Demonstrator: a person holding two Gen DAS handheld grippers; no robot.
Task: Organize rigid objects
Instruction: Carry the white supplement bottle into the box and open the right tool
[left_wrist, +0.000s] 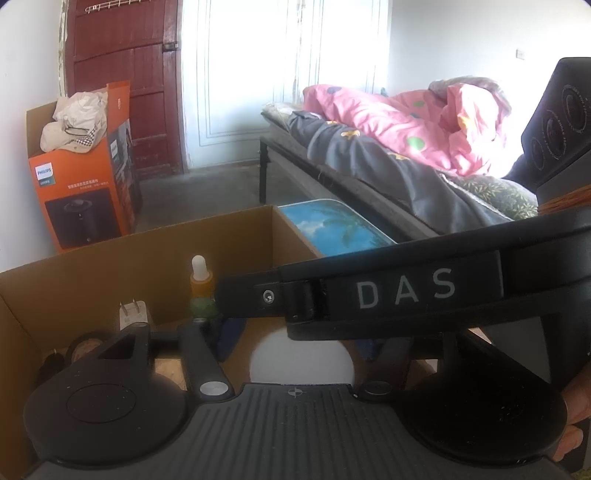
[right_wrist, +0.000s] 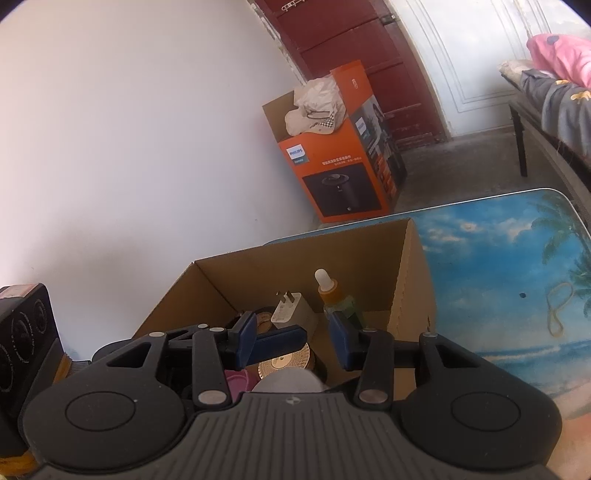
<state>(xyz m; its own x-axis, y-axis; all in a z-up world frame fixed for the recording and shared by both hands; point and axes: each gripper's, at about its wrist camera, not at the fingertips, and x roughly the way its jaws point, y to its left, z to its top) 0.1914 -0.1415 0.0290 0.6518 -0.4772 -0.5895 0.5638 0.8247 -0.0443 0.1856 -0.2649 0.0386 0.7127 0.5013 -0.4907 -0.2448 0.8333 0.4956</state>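
Both grippers hang over the open cardboard box (right_wrist: 400, 291) on the beach-print table (right_wrist: 517, 280). The right gripper (right_wrist: 295, 345) has its blue-padded jaws spread wide, holding nothing. Inside the box, a dropper bottle (right_wrist: 330, 295) stands at 12 o'clock, a white charger plug (right_wrist: 286, 308) beside it. The left gripper (left_wrist: 291, 332) is largely blocked by the other tool, so I cannot tell its jaws

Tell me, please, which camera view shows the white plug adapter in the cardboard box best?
The right wrist view: the white plug adapter shows its prongs and body, lying in the cardboard box beside the dropper bottle. In the left wrist view, only its prongs and top show above that gripper's own linkage.
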